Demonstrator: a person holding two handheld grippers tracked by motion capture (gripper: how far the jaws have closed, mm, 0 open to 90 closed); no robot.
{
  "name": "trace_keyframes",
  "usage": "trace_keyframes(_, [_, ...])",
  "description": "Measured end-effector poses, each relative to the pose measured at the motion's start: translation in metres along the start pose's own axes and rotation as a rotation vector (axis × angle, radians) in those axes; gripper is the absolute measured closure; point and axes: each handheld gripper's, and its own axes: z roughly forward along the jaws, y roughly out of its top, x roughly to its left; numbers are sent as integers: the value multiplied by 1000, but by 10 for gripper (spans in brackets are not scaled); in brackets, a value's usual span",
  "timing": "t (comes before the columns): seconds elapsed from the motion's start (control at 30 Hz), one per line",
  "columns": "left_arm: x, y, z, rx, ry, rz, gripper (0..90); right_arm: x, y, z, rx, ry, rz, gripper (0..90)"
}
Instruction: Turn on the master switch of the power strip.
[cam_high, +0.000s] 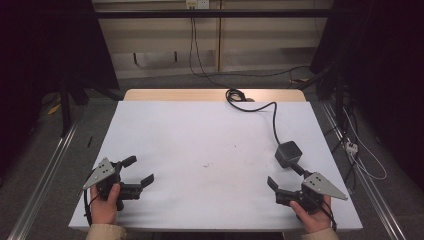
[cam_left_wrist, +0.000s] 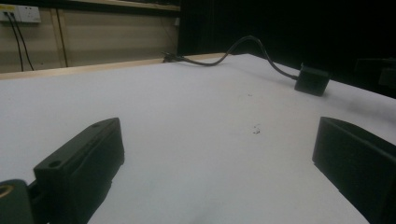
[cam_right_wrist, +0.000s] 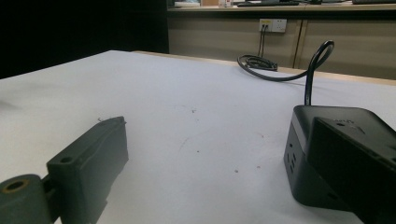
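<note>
While the white worktop (cam_high: 200, 145) lies nearly bare, the work in hand looks like an approach to the black cube (cam_high: 288, 153), a socket block near the right edge with its cable (cam_high: 260, 107) trailing to the far edge. Next, I judge, the right gripper (cam_high: 285, 187) must close on it squarely. That gripper sits at the near right corner, jaws spread, one just beside the cube. At the near left corner, the left gripper (cam_high: 135, 172) rests with jaws spread, nothing between them.
</note>
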Motion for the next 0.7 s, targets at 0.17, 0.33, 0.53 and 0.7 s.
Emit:
trace_keyframes(0.17, [-1,1,3,-7,-9,1,18,-2,0,-2,6,-5,-2,50])
trace_keyframes(0.33, [0,2,3,-14,-7,3,18,-2,1,-3,12,-9,-9,51])
trace_keyframes(0.53, [0,2,3,-6,-7,5,18,-4,2,-2,15,-10,-7,51])
trace_keyframes(0.7, [0,2,3,-7,-8,12,18,-6,4,1,14,-12,-10,51])
